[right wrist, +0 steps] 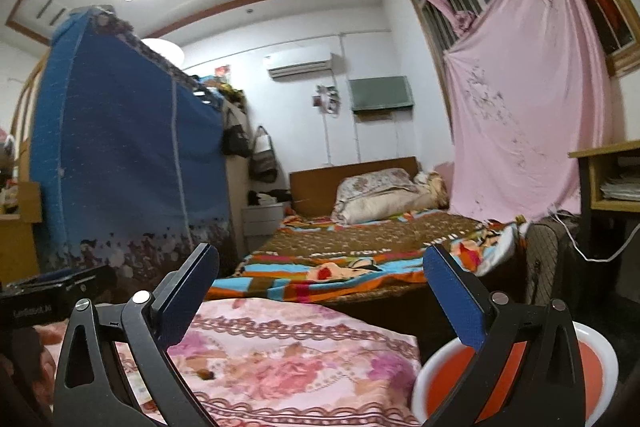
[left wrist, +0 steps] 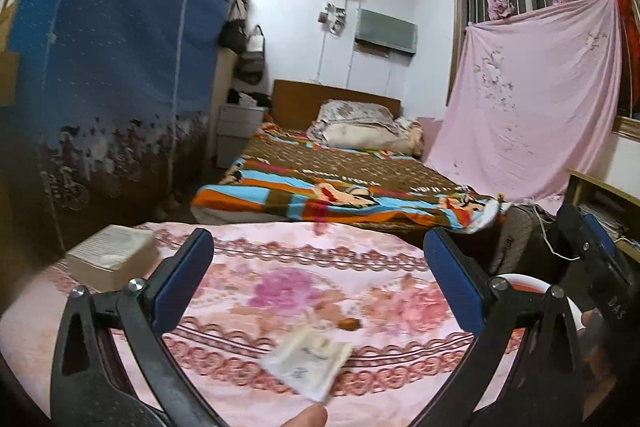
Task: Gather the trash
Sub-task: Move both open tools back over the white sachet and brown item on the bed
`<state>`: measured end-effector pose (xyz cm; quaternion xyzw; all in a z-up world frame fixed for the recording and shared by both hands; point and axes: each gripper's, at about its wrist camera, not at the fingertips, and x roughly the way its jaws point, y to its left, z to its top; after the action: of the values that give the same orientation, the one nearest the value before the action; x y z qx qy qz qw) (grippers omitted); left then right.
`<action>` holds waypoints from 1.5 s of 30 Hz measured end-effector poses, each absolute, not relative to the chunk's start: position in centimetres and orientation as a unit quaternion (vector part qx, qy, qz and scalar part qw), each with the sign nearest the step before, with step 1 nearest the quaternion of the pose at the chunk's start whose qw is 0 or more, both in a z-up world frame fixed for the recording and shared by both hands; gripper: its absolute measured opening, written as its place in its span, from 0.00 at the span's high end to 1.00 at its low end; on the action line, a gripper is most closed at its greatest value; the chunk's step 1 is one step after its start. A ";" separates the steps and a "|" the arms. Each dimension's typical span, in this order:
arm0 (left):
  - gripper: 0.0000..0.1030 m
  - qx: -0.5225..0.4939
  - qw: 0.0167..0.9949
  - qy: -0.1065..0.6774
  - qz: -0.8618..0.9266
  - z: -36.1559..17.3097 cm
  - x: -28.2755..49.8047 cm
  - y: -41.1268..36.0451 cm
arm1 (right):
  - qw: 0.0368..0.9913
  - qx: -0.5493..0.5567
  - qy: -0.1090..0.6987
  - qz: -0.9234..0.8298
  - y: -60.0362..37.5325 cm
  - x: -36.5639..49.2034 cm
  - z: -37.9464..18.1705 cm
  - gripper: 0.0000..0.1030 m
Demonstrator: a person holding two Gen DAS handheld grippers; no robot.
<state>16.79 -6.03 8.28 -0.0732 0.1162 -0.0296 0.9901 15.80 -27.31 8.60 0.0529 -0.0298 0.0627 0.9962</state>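
Both grippers, left (left wrist: 320, 267) and right (right wrist: 320, 283), gape wide and empty above the floral bedspread (left wrist: 280, 291); a white wrapper (left wrist: 308, 359) lies there.

White crumpled wrapper (left wrist: 306, 363) lying flat on floral cloth (left wrist: 280, 267), small brown scrap (left wrist: 350, 324) nearby

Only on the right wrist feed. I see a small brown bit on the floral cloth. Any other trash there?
Observer: Yes. A white crumpled wrapper, blurred, sits over the floral cloth close to the left camera.
Operator: Is the left gripper holding it?
Observer: No. The left gripper is open and its pads touch nothing; the wrapper is nearer the camera than the fingertips.
Operator: Anything else on that cloth?
Observer: A thick book at the cloth's left edge, apart from the wrapper.
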 end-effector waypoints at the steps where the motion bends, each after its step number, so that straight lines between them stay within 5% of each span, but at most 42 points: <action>1: 0.11 -0.072 0.991 0.114 -0.027 8.3 16.6 -5.7 | 0.996 0.050 -0.031 0.067 -27.0 15.8 8.6 0.00; 16: 0.11 -0.056 0.995 0.081 -0.001 7.5 14.5 -2.2 | 0.990 -0.031 -0.019 0.140 -21.1 16.2 7.7 0.00; 28: 0.13 -0.037 0.983 0.171 -0.060 5.5 17.1 -3.1 | 0.984 -0.014 0.083 0.159 -21.4 19.6 6.7 0.01; 35: 0.20 -0.041 0.961 0.251 -0.110 4.0 19.4 -3.8 | 0.972 -0.003 0.154 0.178 -21.1 21.8 5.8 0.24; 39: 0.26 -0.050 0.940 0.306 -0.141 2.9 20.8 -4.1 | 0.965 0.000 0.185 0.186 -20.9 22.6 5.3 0.49; 45: 0.28 -0.064 0.914 0.363 -0.168 1.3 22.3 -4.4 | 0.953 0.007 0.224 0.204 -20.7 23.6 4.6 0.50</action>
<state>22.30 -4.39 1.34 -0.0635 0.3628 -0.1678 0.9144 23.63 -20.71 4.64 0.0073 0.2236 0.2038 0.9531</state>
